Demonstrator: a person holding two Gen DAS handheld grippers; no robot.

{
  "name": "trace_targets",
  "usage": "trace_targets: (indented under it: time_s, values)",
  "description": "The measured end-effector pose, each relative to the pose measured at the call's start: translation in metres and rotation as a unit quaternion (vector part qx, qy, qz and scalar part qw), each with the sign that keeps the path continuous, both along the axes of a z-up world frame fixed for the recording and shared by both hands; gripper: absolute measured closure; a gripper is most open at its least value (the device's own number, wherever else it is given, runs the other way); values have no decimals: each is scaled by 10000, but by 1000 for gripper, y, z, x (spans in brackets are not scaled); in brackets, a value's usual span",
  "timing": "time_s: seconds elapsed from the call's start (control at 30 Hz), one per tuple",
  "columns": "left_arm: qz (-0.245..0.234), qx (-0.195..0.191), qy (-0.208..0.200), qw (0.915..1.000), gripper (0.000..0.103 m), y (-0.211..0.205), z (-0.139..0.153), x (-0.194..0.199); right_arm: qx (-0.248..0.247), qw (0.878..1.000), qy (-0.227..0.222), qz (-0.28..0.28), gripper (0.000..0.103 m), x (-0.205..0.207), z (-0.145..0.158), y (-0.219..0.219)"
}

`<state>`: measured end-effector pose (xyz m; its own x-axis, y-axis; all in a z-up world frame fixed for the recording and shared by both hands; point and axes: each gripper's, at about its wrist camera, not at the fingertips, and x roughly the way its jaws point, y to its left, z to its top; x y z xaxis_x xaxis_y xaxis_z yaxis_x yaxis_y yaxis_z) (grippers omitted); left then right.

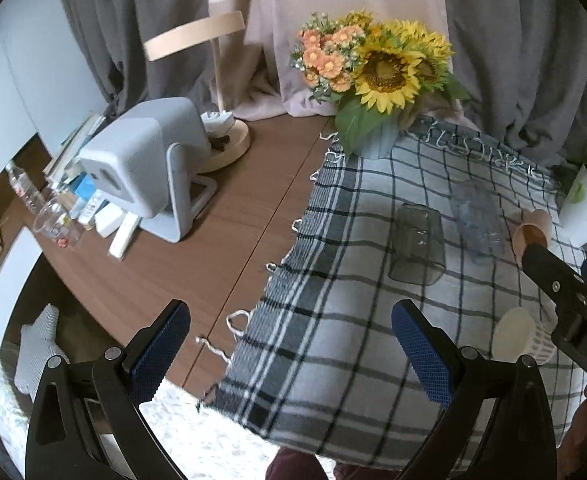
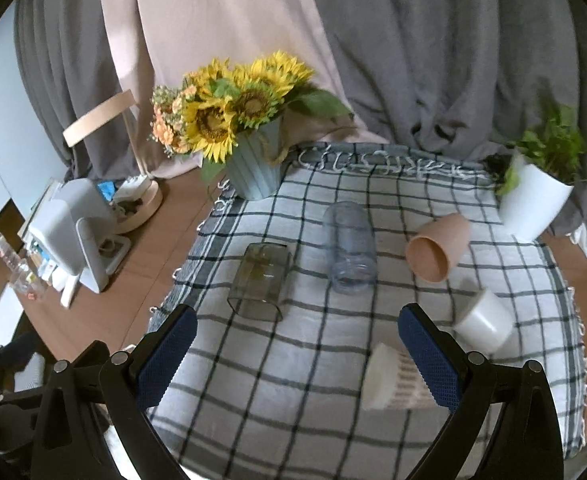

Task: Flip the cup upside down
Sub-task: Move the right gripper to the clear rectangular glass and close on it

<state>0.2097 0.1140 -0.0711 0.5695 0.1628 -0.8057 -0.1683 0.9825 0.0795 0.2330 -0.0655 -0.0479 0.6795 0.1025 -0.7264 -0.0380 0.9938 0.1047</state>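
Right gripper [image 2: 297, 352] spread wide, nothing between the blue pads [image 2: 165, 354], hovering over the checked cloth [image 2: 293, 392]. Five cups on that cloth, all lying on their sides. Just inside the right finger, partly hidden behind it: cream ribbed cup [image 2: 389, 376], mouth turned toward the left finger. Beyond the right fingertip, slightly outboard: plain white cup [image 2: 483, 324]. Farther ahead on the same side: peach cup [image 2: 437, 246], mouth facing the gripper. Straight ahead between the fingers: clear bluish cup [image 2: 349, 248], mouth toward the gripper. Ahead of the left finger: smoky square glass [image 2: 259, 280]. None touching a pad.

Left gripper [image 1: 291, 354] likewise released and empty, its left finger over bare wooden table [image 1: 197, 248], its right finger over the cloth edge. Sunflower vase [image 1: 373, 80] far ahead between the fingers; grey projector [image 1: 149, 160] far ahead beyond the left finger. Potted plant [image 2: 541, 184] at the cloth's far corner, outboard of the right gripper's right finger.
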Motion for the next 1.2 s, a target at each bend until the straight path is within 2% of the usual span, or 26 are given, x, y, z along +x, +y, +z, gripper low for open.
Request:
trace_targets:
  time_s: [0.13,0.47,0.6,0.83,1.03,1.2]
  values:
    - [-237,162,165,9995,0,14,-10,29,24,9999,100,-115,2,23,-9,17]
    - [-563,101,670,9961,0,42,-47,91,21,9979,542,-360,2,84,-46,53]
    - [-672,83,890,9937,0,47,-65,109,-24,9954,855,-431,4,108,-68,61]
    - [-783,29,1245,9891,0,49,-93,140,-104,9885,1377,-610,9,138,-106,67]
    - [-923,42,1380,9861,0,42,-104,150,-134,9836,1638,-741,14,152,-128,66]
    - [-969,91,1461,9845,0,40,-111,157,-44,9805,1806,-777,24,160,-143,65]
